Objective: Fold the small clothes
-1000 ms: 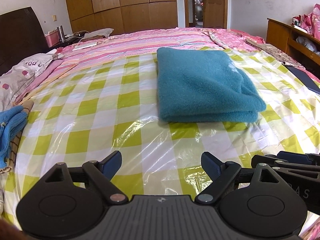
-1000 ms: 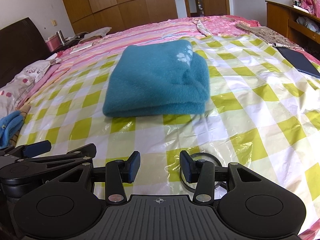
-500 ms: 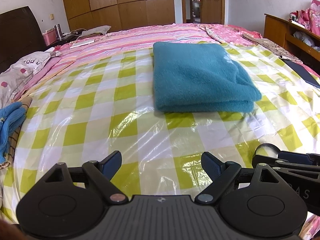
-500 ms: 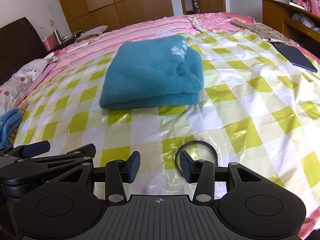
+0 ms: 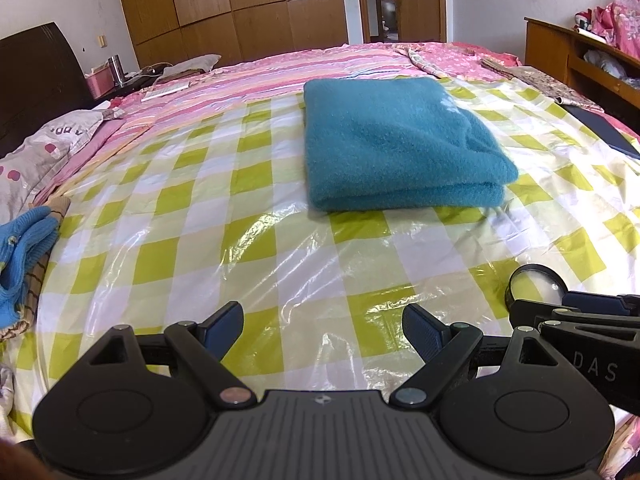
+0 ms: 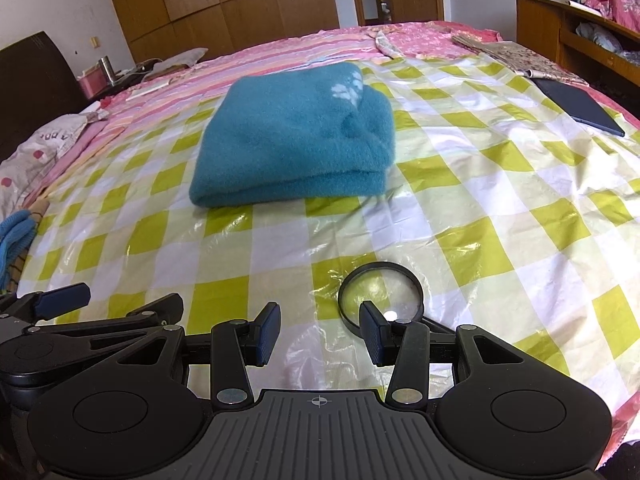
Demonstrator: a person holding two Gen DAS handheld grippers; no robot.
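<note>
A teal fleece garment (image 5: 396, 140) lies folded into a thick rectangle on the yellow-checked plastic sheet (image 5: 240, 240); it also shows in the right wrist view (image 6: 292, 140), with a white paw print on top. My left gripper (image 5: 322, 330) is open and empty, low over the sheet, well short of the garment. My right gripper (image 6: 319, 334) is open and empty, beside the left one and just as far back. Each gripper shows at the edge of the other's view.
A magnifying glass (image 6: 380, 294) lies on the sheet just ahead of my right fingers. Blue knitwear (image 5: 20, 252) lies at the bed's left edge. A dark tablet (image 6: 580, 106) lies at the right. Pillows and a wooden shelf flank the bed.
Both grippers have drawn back from the folded garment and risen a little. The magnifying glass has come more fully into view. The jaws stay open.
</note>
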